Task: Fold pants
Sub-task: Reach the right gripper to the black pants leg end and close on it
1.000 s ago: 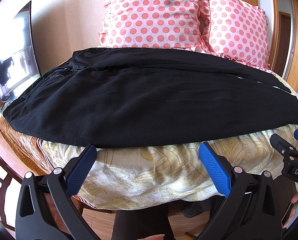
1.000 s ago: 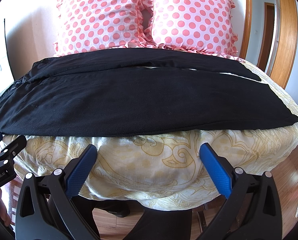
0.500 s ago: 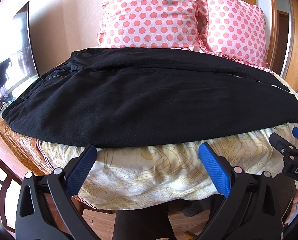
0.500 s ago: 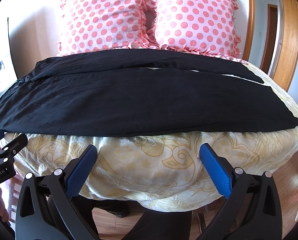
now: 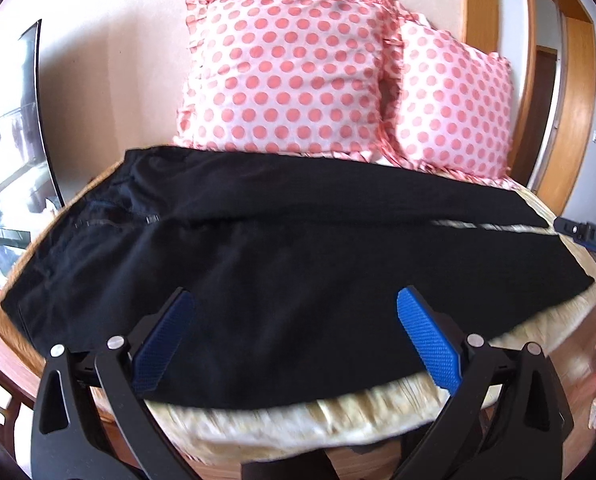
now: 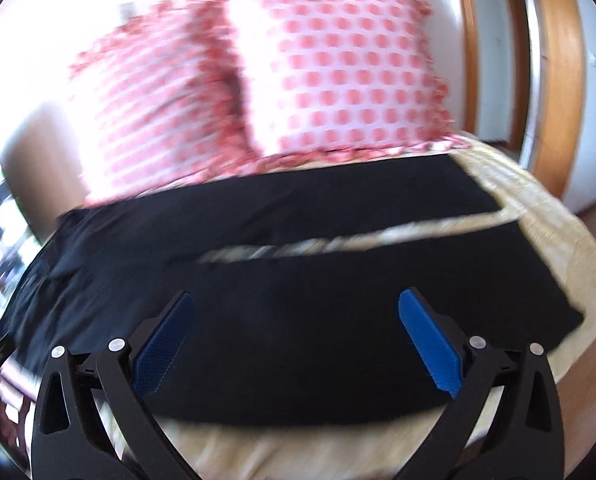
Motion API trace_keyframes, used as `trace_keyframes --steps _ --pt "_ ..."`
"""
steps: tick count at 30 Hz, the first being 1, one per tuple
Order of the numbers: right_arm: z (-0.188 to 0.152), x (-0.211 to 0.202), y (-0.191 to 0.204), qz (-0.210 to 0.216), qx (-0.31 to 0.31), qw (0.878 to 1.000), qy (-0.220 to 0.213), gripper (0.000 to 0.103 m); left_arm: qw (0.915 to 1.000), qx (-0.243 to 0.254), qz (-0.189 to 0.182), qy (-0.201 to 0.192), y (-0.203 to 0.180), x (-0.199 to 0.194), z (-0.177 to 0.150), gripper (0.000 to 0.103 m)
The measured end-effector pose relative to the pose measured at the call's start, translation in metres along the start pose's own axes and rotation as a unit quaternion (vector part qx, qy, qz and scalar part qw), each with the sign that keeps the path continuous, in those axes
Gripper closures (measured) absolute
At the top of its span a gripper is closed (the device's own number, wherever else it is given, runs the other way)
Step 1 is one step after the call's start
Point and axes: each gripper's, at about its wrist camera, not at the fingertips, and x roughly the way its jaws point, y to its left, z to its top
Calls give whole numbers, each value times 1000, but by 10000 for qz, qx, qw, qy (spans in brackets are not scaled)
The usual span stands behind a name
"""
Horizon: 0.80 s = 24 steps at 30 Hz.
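Black pants [image 5: 282,256] lie flat across the bed, waistband at the left, both legs running right with a thin gap of bedspread between them. My left gripper [image 5: 294,312] is open and empty, above the near leg toward the waist end. My right gripper [image 6: 296,312] is open and empty, above the near leg toward the hem end [image 6: 537,280]. The pants also show in the right wrist view [image 6: 298,336], which is blurred. The right gripper's tip shows at the left view's right edge [image 5: 589,238].
Two pink polka-dot pillows [image 5: 294,76] stand against the wall behind the pants. A cream patterned bedspread [image 5: 337,412] covers the bed and hangs over its near edge. A glass cabinet [image 5: 10,152] stands at the left, a wooden door frame [image 6: 557,80] at the right.
Both grippers have risen and moved forward from the bed's front edge to over the near pant leg. The right one has swung toward the hem end. The pants have not moved.
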Motion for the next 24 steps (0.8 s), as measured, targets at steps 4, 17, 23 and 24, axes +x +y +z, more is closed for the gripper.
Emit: trace_keyframes --steps 4,17,23,24 --pt "65 62 -45 -693 566 9954 353 1 9992 34 356 -183 10 25 30 2" --pt "167 256 -167 -2720 2137 9314 1129 12 9939 -438 968 306 35 110 63 2" --pt "177 293 -172 -3105 2190 9155 1326 12 9947 -735 652 310 42 115 61 2" --pt "179 299 -169 -3165 2200 9124 1375 12 9949 -695 681 264 41 115 61 2"
